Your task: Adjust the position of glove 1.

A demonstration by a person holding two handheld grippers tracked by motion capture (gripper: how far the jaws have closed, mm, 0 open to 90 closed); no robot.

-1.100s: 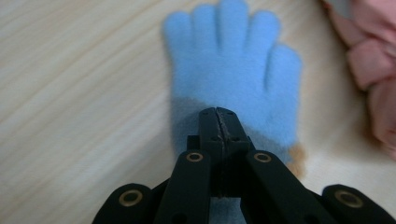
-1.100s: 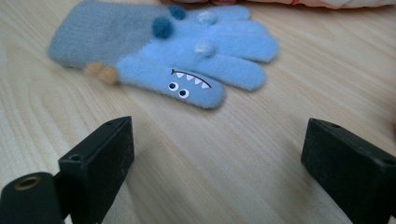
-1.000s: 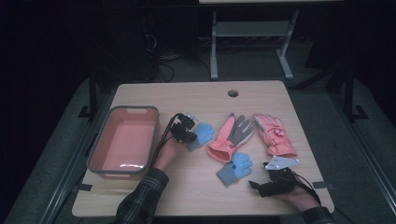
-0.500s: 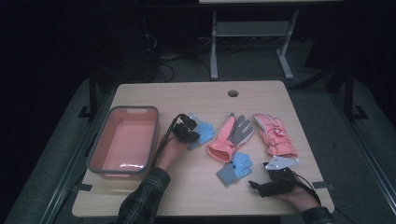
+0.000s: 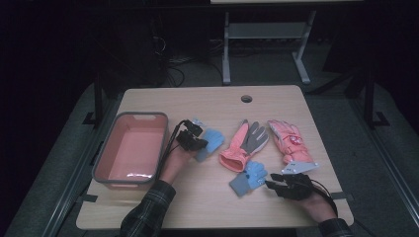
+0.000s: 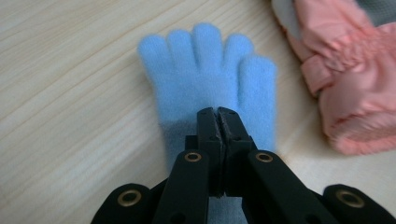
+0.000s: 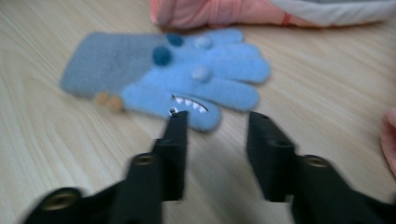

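On the wooden bench [image 5: 207,207] two small blue knit gloves lie, each near one hand. The left gripper [image 6: 217,114] has its jaws pressed together on the cuff end of the plain blue glove [image 6: 210,79], which lies flat with its fingers pointing away from the gripper, just beside the pink tub [image 5: 129,148] and not in it. The right gripper [image 7: 215,122] has jaws that have just been closing; there is a clear gap between them and nothing is inside. Its tips stand just in front of the second blue glove [image 7: 187,74], the one with a grey cuff, little pompoms and a small toothed mouth, and do not hold it. This glove lies near the front edge of the bench, just below the cuff of a pink and grey ski glove [image 5: 244,145]. Another pink ski glove [image 5: 291,140] lies to the right of it.
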